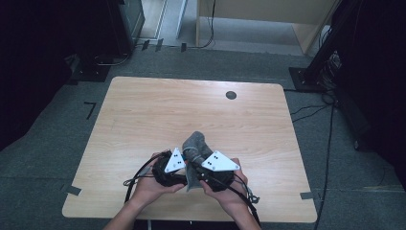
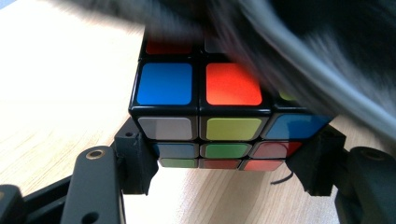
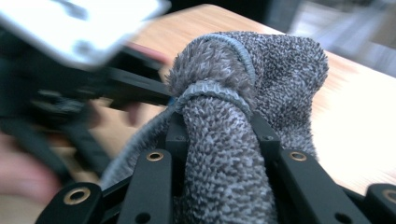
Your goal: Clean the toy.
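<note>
- The colourful stickered puzzle cube with black edges [image 2: 205,112] sits pinched between the jaws of the left gripper [image 2: 224,163], just above the pale wooden table [image 1: 153,110], near its front edge.
- A fuzzy grey knitted cloth with a hemmed rim [image 3: 243,93] drapes over the cube's top in the left gripper view.
- The right gripper [image 3: 219,140] pinches a bunched fold of that cloth between its jaws.
- In the high view both hands hold the grippers close together, the cloth [image 1: 195,146] rising between them.
- A small dark round disc [image 1: 231,95] lies well apart, near the table's far edge.
</note>
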{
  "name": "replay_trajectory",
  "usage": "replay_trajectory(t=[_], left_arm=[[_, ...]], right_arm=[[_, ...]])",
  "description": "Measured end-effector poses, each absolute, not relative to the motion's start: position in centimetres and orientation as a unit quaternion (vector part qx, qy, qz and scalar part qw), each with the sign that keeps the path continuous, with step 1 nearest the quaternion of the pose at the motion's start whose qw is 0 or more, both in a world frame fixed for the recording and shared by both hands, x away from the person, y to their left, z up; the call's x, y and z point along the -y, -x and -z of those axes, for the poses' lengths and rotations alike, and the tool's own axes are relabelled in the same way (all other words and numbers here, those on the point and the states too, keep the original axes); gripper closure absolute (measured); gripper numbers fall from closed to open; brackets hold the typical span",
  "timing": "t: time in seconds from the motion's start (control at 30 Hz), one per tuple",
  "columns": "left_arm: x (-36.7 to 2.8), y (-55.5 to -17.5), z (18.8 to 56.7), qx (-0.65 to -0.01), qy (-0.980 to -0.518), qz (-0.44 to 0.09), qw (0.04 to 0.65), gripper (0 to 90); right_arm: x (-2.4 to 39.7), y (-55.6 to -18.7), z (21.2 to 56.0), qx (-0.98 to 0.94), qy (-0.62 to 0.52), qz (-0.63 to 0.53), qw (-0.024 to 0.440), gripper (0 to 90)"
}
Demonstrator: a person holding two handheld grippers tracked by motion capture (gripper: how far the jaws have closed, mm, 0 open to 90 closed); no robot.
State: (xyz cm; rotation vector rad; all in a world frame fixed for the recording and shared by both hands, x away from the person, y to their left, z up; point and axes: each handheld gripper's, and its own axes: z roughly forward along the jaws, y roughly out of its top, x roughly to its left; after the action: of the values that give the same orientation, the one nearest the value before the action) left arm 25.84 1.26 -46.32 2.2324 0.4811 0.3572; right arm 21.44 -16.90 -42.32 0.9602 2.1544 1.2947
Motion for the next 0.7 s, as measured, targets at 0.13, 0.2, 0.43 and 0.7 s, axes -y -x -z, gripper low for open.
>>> replay_trajectory(t=[0.13,0.2,0.43,0.7], left_arm=[[-1.0,-25.6,46.2,-0.188,-0.885,-0.148,0.400,34.7],[-1.1,-25.7,46.2,-0.192,-0.884,-0.147,0.401,34.7],[-0.8,-25.7,46.3,-0.192,-0.885,-0.138,0.400,34.7],[-1.0,-25.8,46.1,-0.197,-0.882,-0.135,0.407,34.7]], right_arm=[[16.7,-21.4,42.4,-0.784,-0.336,-0.467,0.233,69.2],[17.4,-21.8,42.5,-0.775,-0.358,-0.460,0.245,69.3],[16.6,-21.3,42.5,-0.784,-0.326,-0.491,0.194,67.4],[18.4,-21.8,42.6,-0.762,-0.365,-0.487,0.219,68.7]])
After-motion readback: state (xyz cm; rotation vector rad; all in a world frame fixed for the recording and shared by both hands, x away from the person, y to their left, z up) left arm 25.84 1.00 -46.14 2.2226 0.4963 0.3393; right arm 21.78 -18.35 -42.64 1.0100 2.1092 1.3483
